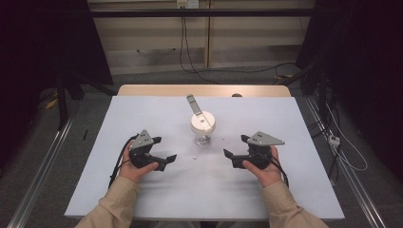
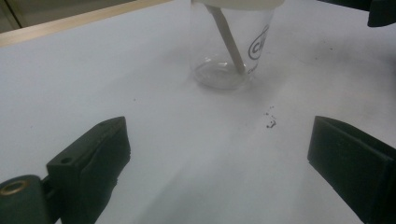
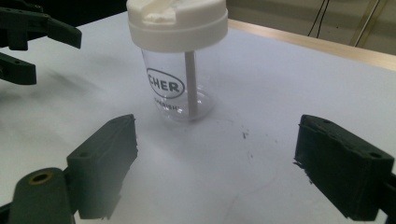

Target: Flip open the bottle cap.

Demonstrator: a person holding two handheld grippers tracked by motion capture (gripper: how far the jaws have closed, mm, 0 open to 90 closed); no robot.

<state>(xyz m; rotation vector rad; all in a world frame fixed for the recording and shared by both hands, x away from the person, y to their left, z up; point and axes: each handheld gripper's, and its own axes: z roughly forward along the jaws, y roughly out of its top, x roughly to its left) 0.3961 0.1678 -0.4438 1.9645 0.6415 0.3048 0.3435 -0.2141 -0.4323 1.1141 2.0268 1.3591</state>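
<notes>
In the left gripper view the cup's (image 2: 231,44) lid is cut off by the top edge, and only part of its printed oval logo can be read. The right gripper view shows the letters "CHER" in the oval, with a line of small print beneath that is too fine to make out.

The clear plastic cup stands upright near the middle of the worktop (image 1: 142,190), capped with a white lid (image 3: 177,21). A pale straw (image 1: 194,105) passes through the lid, its lower end resting on the cup's bottom and its upper end leaning away toward the far edge. Whether the cup holds any liquid cannot be told.

The left gripper (image 1: 161,153) and the right gripper (image 1: 236,148) sit on either side of the cup, well apart from it, each with its jaws spread wide and holding nothing.

A few dark specks (image 2: 270,120) lie on the white worktop near the cup. A wooden edge (image 1: 204,90) borders its far side. Beyond are grey floor, cables (image 1: 228,71) and a wall socket (image 1: 187,4).
</notes>
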